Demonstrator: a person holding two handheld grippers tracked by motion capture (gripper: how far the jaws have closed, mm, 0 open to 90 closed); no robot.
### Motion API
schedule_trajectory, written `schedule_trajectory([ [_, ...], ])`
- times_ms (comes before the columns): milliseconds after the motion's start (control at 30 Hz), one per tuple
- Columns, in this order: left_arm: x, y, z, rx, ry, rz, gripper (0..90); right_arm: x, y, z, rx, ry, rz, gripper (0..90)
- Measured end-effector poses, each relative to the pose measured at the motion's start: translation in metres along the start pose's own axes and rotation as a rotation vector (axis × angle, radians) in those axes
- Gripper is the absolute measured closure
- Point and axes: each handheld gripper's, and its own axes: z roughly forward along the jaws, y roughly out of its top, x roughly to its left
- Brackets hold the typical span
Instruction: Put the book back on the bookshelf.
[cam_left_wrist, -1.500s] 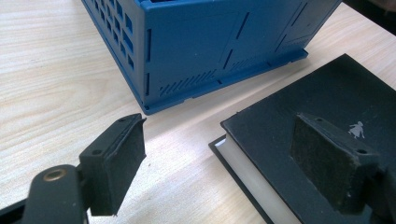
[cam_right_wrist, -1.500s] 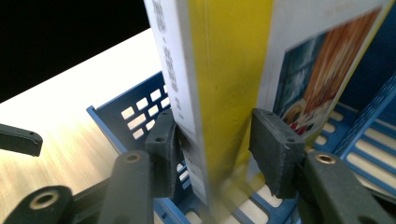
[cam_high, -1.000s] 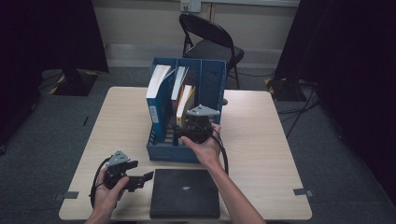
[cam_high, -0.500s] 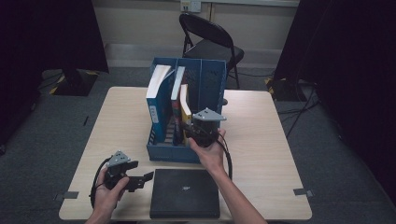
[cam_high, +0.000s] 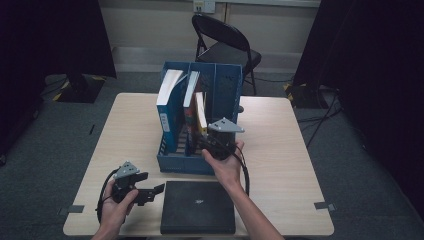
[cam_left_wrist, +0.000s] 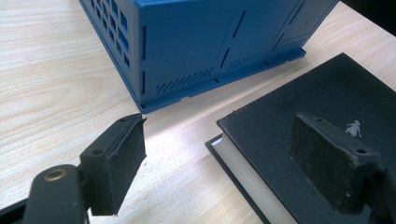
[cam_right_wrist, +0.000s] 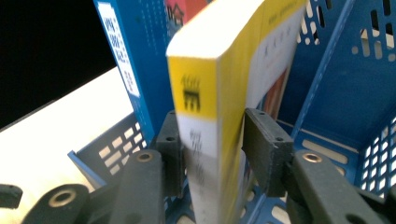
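We hold the yellow book (cam_right_wrist: 219, 107) upright in the rack (cam_high: 227, 95), in its middle slot, between the jaws of the right gripper (cam_right_wrist: 212, 154). These jaws have just been opening; whether both pads still press on the spine we cannot tell. If loose, the book may tip against the blue book (cam_right_wrist: 140, 60) beside it. The left gripper (cam_left_wrist: 233, 161) rests open over the black book (cam_left_wrist: 336, 102) on the table (cam_high: 135, 120).
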Motion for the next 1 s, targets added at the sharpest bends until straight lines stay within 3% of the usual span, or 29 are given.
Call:
schedule_trajectory([
  [133,0.001,0.0,0.0,-0.001,0.001,-0.002,18.3,0.001,0.008,0.003,-0.002,0.008,0.009,56.2],
  [333,0.0,0.0,0.0,0.0,-0.002,0.002,18.3,0.002,0.019,0.006,-0.018,-0.028,0.006,57.7],
  [433,0.0,0.0,-0.001,-0.001,0.0,0.0,18.3,0.001,0.017,0.01,-0.005,-0.073,0.01,65.0],
  [500,0.001,0.0,-0.001,-0.004,0.0,0.0,18.3,-0.003,0.015,0.013,0.013,-0.086,0.039,66.7],
  [633,0.001,0.0,-0.001,-0.004,0.0,-0.001,18.4,-0.003,0.01,0.025,0.052,-0.126,0.036,66.1],
  [767,0.001,0.0,-0.002,-0.005,-0.001,0.0,18.5,-0.002,0.004,0.036,0.078,-0.14,0.052,68.3],
  [1000,0.002,-0.001,-0.003,-0.009,0.002,-0.008,18.6,-0.001,0.002,0.037,0.069,-0.159,0.072,75.0],
])
